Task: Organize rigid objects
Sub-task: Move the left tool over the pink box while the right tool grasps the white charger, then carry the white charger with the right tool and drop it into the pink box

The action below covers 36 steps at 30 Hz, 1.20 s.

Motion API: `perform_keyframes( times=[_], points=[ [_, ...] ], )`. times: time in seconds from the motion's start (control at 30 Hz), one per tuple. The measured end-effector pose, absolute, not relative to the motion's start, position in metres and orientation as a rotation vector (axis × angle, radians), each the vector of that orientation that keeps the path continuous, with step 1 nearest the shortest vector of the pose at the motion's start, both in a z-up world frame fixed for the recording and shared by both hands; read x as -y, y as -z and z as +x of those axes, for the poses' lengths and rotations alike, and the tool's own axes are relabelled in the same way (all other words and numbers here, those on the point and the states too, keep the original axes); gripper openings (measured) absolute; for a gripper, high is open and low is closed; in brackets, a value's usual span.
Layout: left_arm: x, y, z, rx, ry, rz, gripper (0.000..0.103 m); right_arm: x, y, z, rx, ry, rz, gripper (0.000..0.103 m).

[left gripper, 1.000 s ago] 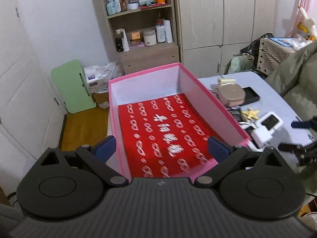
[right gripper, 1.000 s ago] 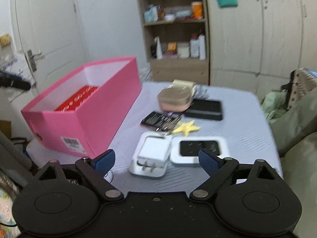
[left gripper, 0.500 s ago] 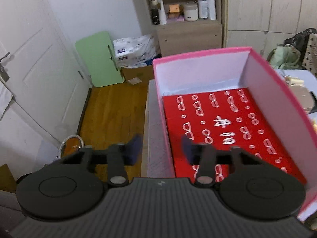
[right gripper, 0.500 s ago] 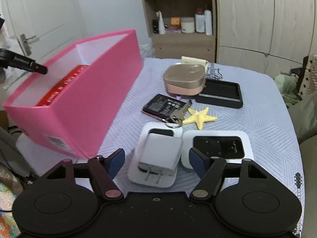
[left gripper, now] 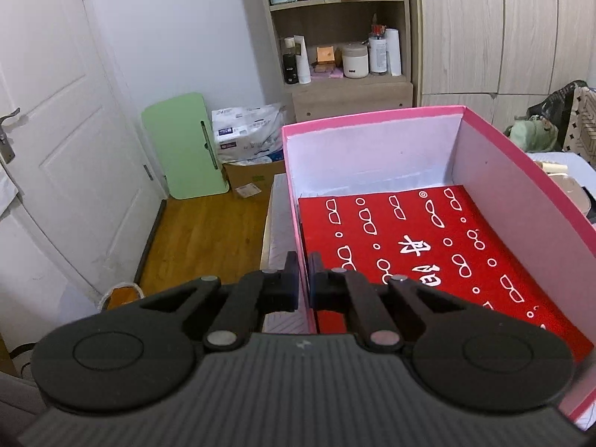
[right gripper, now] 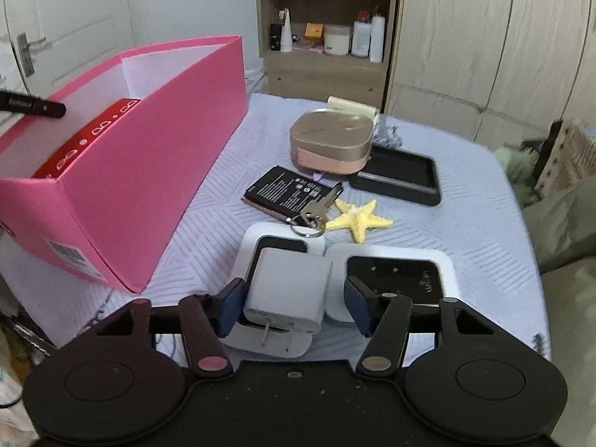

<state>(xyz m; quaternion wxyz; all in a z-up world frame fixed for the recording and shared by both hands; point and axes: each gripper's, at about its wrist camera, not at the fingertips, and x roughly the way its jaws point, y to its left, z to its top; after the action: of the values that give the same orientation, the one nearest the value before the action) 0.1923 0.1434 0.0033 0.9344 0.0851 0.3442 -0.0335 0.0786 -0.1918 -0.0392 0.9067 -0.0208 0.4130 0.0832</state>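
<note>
Left wrist view: pink box [left gripper: 495, 171], open-topped, white inside walls, fills the frame from 12 to 4 o'clock. Contents: one flat red sheet [left gripper: 428, 253] printed with white glasses and characters, lying on the floor of the box; nothing else visible in it. Left gripper [left gripper: 302, 275] is clamped on the box's left wall, one finger outside, one inside, pads pressed to the wall. Wooden floor, green board [left gripper: 184, 151] and white door [left gripper: 56, 141] lie at 9 to 11 o'clock; shelf unit [left gripper: 335, 29] with bottles and jars at 12.

Right wrist view: table [right gripper: 465, 231] with pale patterned cloth. Pink box at 10 o'clock, red sheet showing along its inner edge. Charger [right gripper: 288, 285], white, prongs toward the camera, rests on a white tray [right gripper: 257, 238] at centre. Right gripper [right gripper: 292, 303] has its fingers spread wide to either side of the charger; left pad just beside or touching it, cannot tell which; right pad apart from it. White router [right gripper: 398, 272] with dark face just beside the charger at 3 o'clock. Beyond, toward 12: yellow starfish [right gripper: 359, 218], key [right gripper: 320, 205] on a ring, black battery [right gripper: 287, 192], gold case [right gripper: 331, 139], black tray [right gripper: 400, 173] holding a dark bar along its near edge.
</note>
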Motion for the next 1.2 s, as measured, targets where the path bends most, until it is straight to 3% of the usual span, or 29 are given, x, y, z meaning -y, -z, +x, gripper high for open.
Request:
perform_keyframes(
  times=[0.03,0.23,0.4,0.63,1.0,1.2],
  points=[
    [-0.144,-0.003,0.192,-0.698,0.067,0.174,0.004,0.193,0.038,0.08,-0.848,-0.171,-0.031,0.049],
    [-0.146,-0.001,0.19,-0.684,0.076,0.161,0.005,0.207,0.018,0.084,-0.816,-0.173,0.063,0.048],
    [-0.146,0.0,0.19,-0.678,0.085,0.163,0.005,0.197,-0.036,0.094,-0.713,-0.226,0.044,0.048],
    [-0.151,0.001,0.19,-0.67,0.098,0.149,0.005,0.118,-0.086,0.15,-0.75,-0.517,0.014,0.048],
    [-0.151,0.001,0.192,-0.671,0.101,0.159,0.004,0.017,-0.017,0.297,-1.127,-0.559,0.057,0.048],
    [-0.15,0.001,0.193,-0.67,0.102,0.153,0.005,-0.006,0.02,0.33,-1.22,-0.565,0.17,0.048]
  ],
)
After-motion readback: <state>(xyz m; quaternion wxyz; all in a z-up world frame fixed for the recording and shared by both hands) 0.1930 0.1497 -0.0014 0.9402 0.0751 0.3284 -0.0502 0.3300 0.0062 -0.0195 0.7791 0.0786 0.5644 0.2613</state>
